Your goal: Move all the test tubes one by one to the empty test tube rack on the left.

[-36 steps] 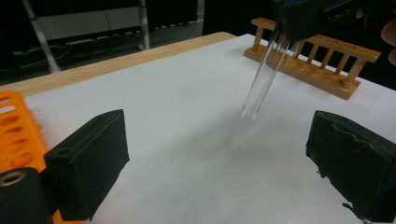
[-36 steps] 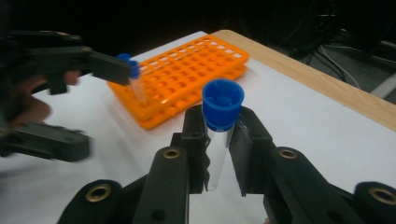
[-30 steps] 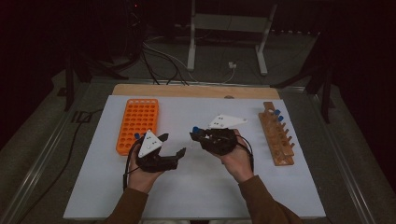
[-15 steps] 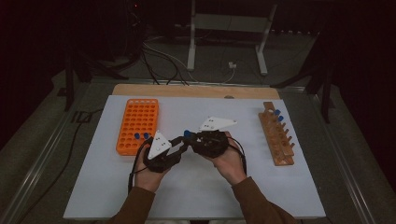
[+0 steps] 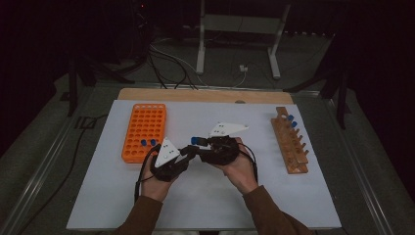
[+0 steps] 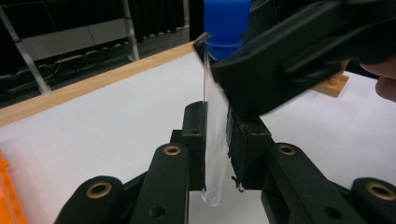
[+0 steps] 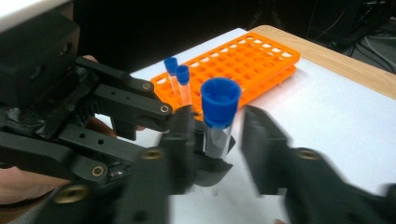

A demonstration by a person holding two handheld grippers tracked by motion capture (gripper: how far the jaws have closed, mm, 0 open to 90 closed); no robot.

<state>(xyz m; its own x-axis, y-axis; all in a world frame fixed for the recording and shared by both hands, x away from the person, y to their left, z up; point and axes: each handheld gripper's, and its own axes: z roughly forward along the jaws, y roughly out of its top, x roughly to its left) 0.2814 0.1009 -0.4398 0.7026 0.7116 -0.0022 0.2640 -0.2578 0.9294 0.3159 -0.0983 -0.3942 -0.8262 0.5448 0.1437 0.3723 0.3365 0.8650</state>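
A clear test tube (image 6: 216, 140) with a blue cap (image 5: 195, 140) stands upright between the two grippers at the middle of the white table. My left gripper (image 6: 216, 116) has just been closing and is now shut on the tube's lower part, pads pressed to the glass. My right gripper (image 7: 219, 144) has just been opening. Its blurred jaws stand apart on either side of the tube below the cap (image 7: 219, 100), off the glass. In the high view the left gripper (image 5: 183, 152) and right gripper (image 5: 198, 146) meet tip to tip.
An orange tube rack (image 5: 144, 132) lies at the left with two blue-capped tubes (image 5: 147, 142) at its near end, also seen in the right gripper view (image 7: 177, 77). A wooden rack (image 5: 289, 142) with blue-capped tubes stands at the right. A wooden strip (image 5: 205, 94) edges the table's far side.
The two grippers came together at the table's middle. The left jaws closed on the tube that the right gripper carried. The right jaws have spread away from it.
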